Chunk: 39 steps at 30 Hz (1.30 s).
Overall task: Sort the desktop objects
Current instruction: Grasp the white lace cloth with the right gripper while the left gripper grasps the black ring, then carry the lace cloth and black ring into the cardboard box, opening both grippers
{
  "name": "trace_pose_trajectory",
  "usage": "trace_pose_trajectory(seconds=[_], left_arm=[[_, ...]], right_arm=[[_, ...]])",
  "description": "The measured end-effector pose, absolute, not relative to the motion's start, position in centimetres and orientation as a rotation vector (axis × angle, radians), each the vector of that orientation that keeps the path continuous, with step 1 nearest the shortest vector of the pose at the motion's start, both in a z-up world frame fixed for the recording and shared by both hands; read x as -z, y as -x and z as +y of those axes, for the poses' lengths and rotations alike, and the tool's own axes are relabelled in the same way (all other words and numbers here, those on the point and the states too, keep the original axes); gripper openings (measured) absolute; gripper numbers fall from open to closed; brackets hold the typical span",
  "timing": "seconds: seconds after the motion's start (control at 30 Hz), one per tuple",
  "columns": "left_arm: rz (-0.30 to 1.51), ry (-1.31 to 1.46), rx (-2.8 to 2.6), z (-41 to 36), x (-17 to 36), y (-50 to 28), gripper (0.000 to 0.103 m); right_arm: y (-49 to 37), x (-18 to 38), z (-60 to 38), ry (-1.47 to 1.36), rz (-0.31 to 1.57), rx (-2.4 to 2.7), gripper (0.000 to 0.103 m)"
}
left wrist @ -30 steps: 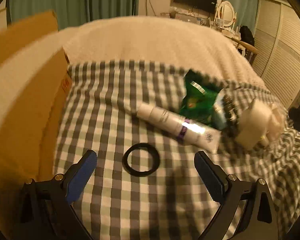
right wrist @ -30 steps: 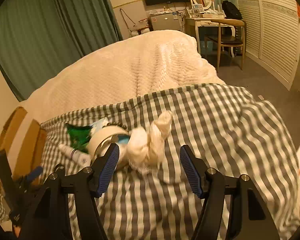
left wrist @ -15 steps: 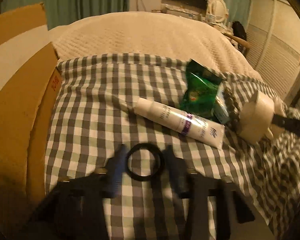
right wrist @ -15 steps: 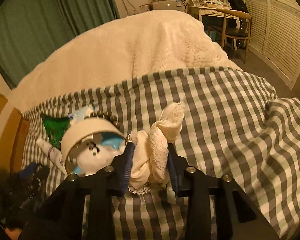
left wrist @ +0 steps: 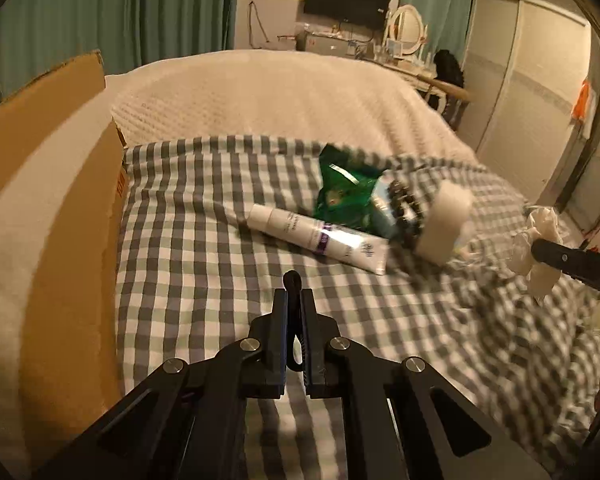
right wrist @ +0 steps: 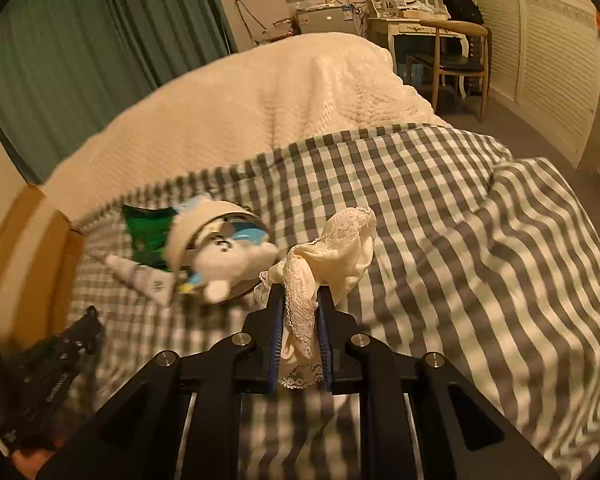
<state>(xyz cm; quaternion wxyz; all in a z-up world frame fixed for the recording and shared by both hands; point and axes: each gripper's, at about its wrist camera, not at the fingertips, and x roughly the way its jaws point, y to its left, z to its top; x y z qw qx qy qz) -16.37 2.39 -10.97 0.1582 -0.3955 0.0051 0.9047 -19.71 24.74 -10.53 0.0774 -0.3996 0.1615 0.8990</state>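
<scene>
Two views look down onto a bed covered by a grey and white checked blanket (left wrist: 204,248).

In the left wrist view, the left tongs (left wrist: 294,304) sit at lower centre, clamped fully together on a thin black ring (left wrist: 292,280). The ring stands on edge between the two pads, its top poking out above the tips. A cardboard box (left wrist: 60,240) fills the left side of the frame. In the middle of the frame lie a white tube (left wrist: 316,236), a green packet (left wrist: 340,196) just behind it, and a roll of white tape (left wrist: 444,220) to the right, with dark beads (left wrist: 406,212) between packet and roll. At the right edge the other tongs reach in, holding pale fabric.

In the right wrist view, the right tongs (right wrist: 300,304) sit at lower centre. Their jaws are closing on a cream lace cloth (right wrist: 332,248), which is pinched between the pads and bunches up above them. Just to the left of the cloth lies a blurred white plush toy (right wrist: 232,264), resting against the tape roll. The green packet and tube lie further left. A cream bedspread (right wrist: 260,112) covers the far half of the bed.
</scene>
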Motion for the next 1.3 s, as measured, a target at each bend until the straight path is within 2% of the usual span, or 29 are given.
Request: trace_pose_trajectory(seconds=[0.2, 0.43, 0.57, 0.67, 0.9, 1.3], left_arm=[[-0.046, 1.075, -2.501, 1.6, 7.6, 14.3, 0.006], [0.012, 0.971, -2.491, 0.3, 2.7, 10.8, 0.006], [0.013, 0.976, -2.528, -1.7, -0.4, 10.4, 0.006], [-0.017, 0.951, -2.562, -3.7, -3.0, 10.0, 0.006], [-0.011, 0.873, -2.649, -8.9, -7.7, 10.8, 0.006], [-0.015, 0.935, -2.781, -18.0, -7.5, 16.5, 0.006]], right_arm=[[15.2, 6.3, 22.8, 1.155, 0.474, -2.752, 0.015], [10.6, 1.9, 17.8, 1.166, 0.313, -2.824, 0.015], [9.5, -0.7, 15.2, 1.139, 0.300, -2.868, 0.015], [9.7, -2.9, 12.5, 1.135, 0.316, -2.922, 0.015], [12.4, -7.4, 4.7, 1.102, 0.194, -3.069, 0.015], [20.0, -6.9, -6.0, 1.251, 0.119, -3.196, 0.015]])
